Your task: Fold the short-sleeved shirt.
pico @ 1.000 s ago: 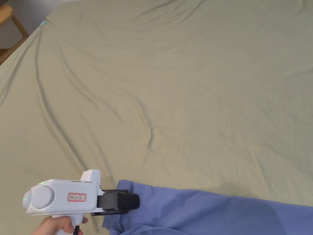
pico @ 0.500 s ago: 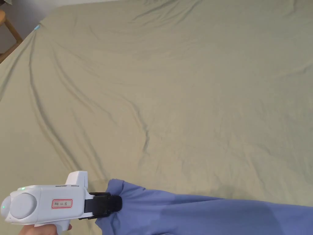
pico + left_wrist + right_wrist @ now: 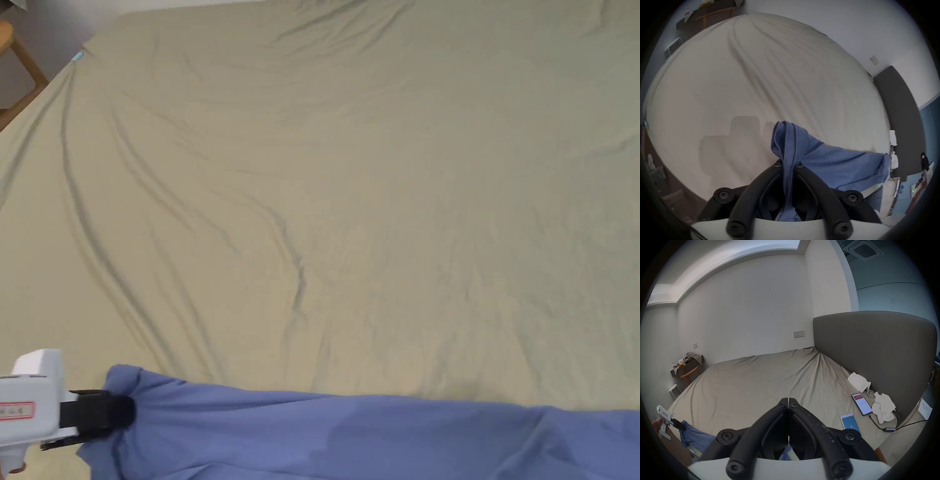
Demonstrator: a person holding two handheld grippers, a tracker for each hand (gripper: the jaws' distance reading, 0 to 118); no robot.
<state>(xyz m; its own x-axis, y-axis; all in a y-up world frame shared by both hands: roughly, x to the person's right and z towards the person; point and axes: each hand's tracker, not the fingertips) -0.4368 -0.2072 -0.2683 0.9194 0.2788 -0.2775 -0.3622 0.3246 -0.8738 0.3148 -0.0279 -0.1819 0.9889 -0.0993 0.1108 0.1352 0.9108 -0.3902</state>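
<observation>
A blue short-sleeved shirt (image 3: 350,437) lies stretched along the near edge of the bed. My left gripper (image 3: 122,412), white with black jaws, is at the bottom left, shut on the shirt's left end. In the left gripper view the jaws (image 3: 788,164) pinch a bunched fold of the shirt (image 3: 826,162), which runs off to the right. In the right gripper view my right gripper (image 3: 788,400) has its jaws pressed together, with blue cloth showing beneath them. Farther off in that view the left gripper (image 3: 683,426) holds the shirt (image 3: 693,436).
An olive bed sheet (image 3: 375,187) with long creases covers the wide bed. A grey headboard (image 3: 875,345) stands at the right, with two phones (image 3: 851,423) and crumpled tissues (image 3: 883,405) near it. A wooden chair (image 3: 19,56) and a white stool (image 3: 674,390) stand beyond the bed's left side.
My left gripper has moved to the left with the shirt's end in it. The blue shirt now spreads wider along the bottom of the head view.
</observation>
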